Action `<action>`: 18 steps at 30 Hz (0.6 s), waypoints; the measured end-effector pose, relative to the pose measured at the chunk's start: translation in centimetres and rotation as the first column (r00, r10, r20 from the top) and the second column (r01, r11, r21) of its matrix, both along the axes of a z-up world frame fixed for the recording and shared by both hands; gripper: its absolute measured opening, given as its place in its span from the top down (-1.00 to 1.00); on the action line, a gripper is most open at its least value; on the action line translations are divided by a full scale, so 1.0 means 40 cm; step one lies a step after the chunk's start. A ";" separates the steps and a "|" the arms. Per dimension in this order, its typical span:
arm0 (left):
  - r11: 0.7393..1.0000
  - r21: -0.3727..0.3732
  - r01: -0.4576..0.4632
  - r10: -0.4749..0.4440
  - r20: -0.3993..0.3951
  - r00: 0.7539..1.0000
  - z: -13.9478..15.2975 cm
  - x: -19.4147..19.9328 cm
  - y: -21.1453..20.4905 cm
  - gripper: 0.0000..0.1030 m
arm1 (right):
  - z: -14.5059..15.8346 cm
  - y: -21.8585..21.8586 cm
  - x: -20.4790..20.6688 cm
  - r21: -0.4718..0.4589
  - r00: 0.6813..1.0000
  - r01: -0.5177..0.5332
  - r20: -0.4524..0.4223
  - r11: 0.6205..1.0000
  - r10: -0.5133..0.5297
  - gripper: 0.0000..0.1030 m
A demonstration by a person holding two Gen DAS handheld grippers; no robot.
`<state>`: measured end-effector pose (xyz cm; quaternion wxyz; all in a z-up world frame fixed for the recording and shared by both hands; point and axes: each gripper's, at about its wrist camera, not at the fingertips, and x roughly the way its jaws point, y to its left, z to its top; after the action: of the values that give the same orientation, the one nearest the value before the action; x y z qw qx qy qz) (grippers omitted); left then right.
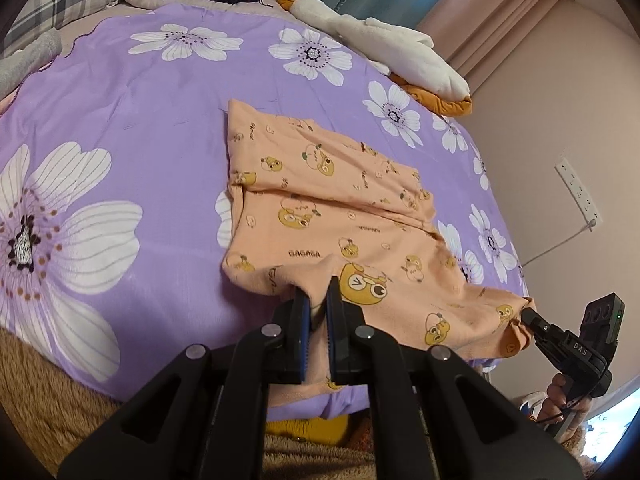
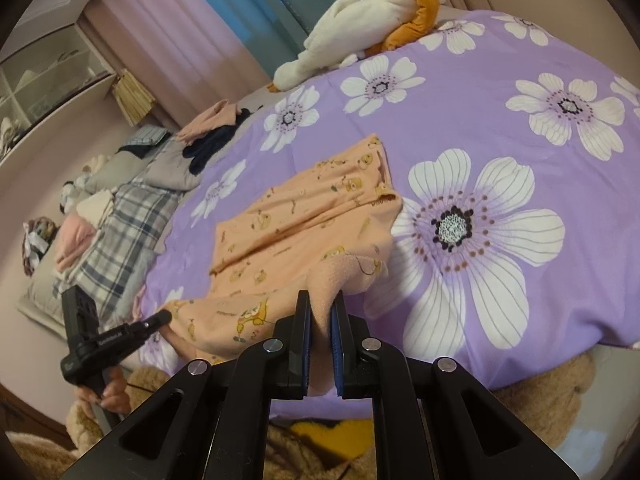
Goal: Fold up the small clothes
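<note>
Covering the bed: purple flowered quilt [image 1: 120, 120]. Near its front edge, a peach cartoon-print garment [image 1: 320, 216], partly folded, its near hem lifted off the quilt. Left gripper [image 1: 316, 300] clenched on one hem corner; right gripper [image 2: 320, 304] clenched on the other. White plush toy [image 1: 384, 40] at the far edge.
</note>
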<state>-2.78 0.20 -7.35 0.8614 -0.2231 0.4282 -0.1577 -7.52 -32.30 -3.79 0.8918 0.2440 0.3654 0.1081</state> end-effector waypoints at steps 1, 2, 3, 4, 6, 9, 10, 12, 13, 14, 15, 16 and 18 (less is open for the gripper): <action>1.000 0.002 -0.002 0.002 -0.004 1.000 -0.002 0.006 0.002 0.87 | -0.001 0.001 0.011 -0.009 1.000 0.004 -0.006 1.000 -0.004 0.79; 1.000 0.007 -0.003 0.004 -0.013 1.000 -0.005 0.018 0.004 0.87 | -0.002 0.004 0.023 -0.023 1.000 0.007 -0.012 1.000 -0.007 0.79; 1.000 0.012 -0.004 0.004 -0.019 1.000 -0.007 0.026 0.004 0.87 | -0.004 0.006 0.033 -0.028 1.000 0.006 -0.017 1.000 -0.007 0.79; 1.000 0.019 -0.005 0.006 -0.027 1.000 -0.010 0.036 0.004 0.87 | -0.005 0.007 0.043 -0.029 1.000 0.006 -0.023 1.000 -0.007 0.79; 1.000 0.024 -0.005 0.006 -0.040 0.999 -0.016 0.055 0.006 0.87 | -0.009 0.012 0.068 -0.040 0.999 0.005 -0.036 0.999 -0.007 0.79; 1.000 0.030 -0.007 0.009 -0.057 0.998 -0.025 0.083 0.012 0.87 | -0.011 0.017 0.104 -0.062 0.998 0.023 -0.057 0.998 -0.027 0.79; 0.999 0.034 -0.008 0.011 -0.071 0.997 -0.030 0.094 0.012 0.87 | -0.012 0.017 0.112 -0.063 0.998 0.024 -0.059 0.998 -0.028 0.79; 0.999 0.045 -0.006 0.010 -0.092 0.996 -0.037 0.116 0.011 0.87 | -0.012 0.021 0.132 -0.066 0.997 0.024 -0.067 0.998 -0.029 0.79; 0.999 0.052 -0.003 0.008 -0.098 0.995 -0.039 0.129 0.009 0.87 | -0.012 0.024 0.142 -0.074 0.997 0.024 -0.070 0.997 -0.029 0.79; 0.998 0.059 0.000 0.006 -0.099 0.995 -0.041 0.139 0.008 0.87 | -0.014 0.027 0.155 -0.087 0.997 0.025 -0.076 0.996 -0.032 0.79; 0.998 0.069 0.000 0.007 -0.104 0.995 -0.044 0.150 0.007 0.86 | -0.017 0.027 0.166 -0.096 0.996 0.027 -0.083 0.995 -0.035 0.79; 0.997 0.075 0.001 0.008 -0.114 0.993 -0.049 0.159 0.006 0.86 | -0.022 0.029 0.181 -0.099 0.995 0.027 -0.091 0.995 -0.036 0.80; 0.996 0.089 0.005 0.008 -0.148 0.989 -0.064 0.179 0.004 0.86 | -0.037 0.027 0.209 -0.100 0.993 0.031 -0.114 0.994 -0.043 0.79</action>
<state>4.38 0.36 -9.93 0.8364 -0.1961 0.4975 -0.1207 0.83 -31.23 -5.26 0.8818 0.2124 0.4169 0.0589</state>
